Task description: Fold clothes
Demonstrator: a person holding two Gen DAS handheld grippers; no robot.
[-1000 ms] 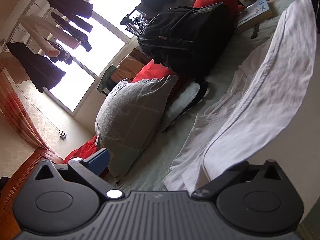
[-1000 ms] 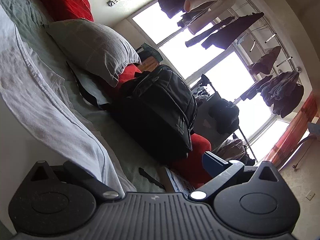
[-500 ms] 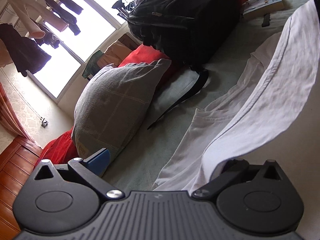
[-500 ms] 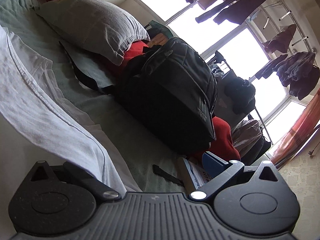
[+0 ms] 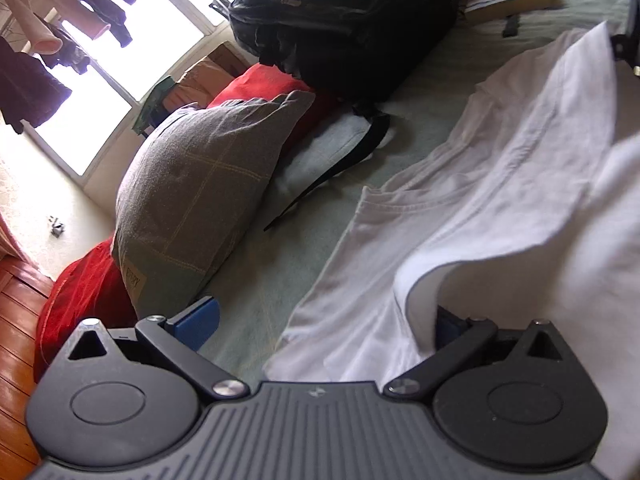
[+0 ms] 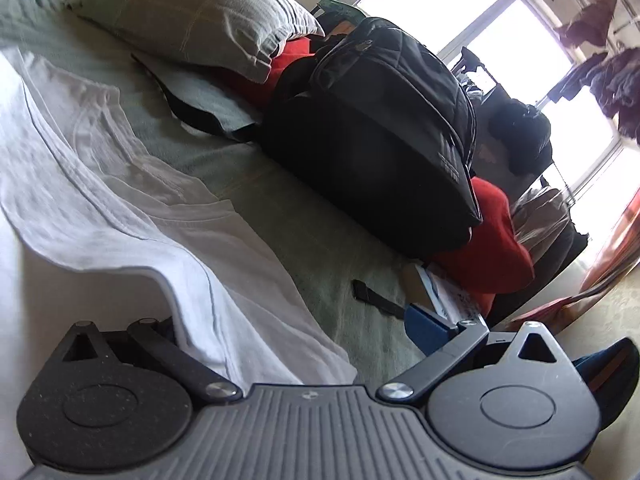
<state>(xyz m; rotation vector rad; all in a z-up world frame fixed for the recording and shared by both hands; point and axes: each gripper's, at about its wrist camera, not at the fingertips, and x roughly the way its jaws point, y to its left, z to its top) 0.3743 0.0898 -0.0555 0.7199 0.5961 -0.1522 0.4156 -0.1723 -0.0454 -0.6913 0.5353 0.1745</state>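
A white T-shirt (image 5: 500,184) lies spread on the pale green bed cover (image 5: 280,272), with its near edge raised in a long fold. My left gripper (image 5: 322,320) is open. Its blue left finger (image 5: 196,320) is bare, and the shirt's hem drapes over the right finger and hides it. In the right wrist view the same T-shirt (image 6: 120,184) runs from the left. My right gripper (image 6: 300,320) is open too. The hem covers its left finger, while the blue right finger (image 6: 428,324) stands free above the bed cover (image 6: 320,248).
A grey pillow (image 5: 200,192), a black backpack (image 5: 344,20) and red cushions (image 5: 80,288) line the far side of the bed. A book (image 6: 444,292) and a small black strap (image 6: 376,300) lie near the right gripper. Clothes hang at the windows.
Both grippers have dropped lower and closer to the bed, carrying the raised shirt edge forward over the rest of the shirt. The fingers stay wide apart.
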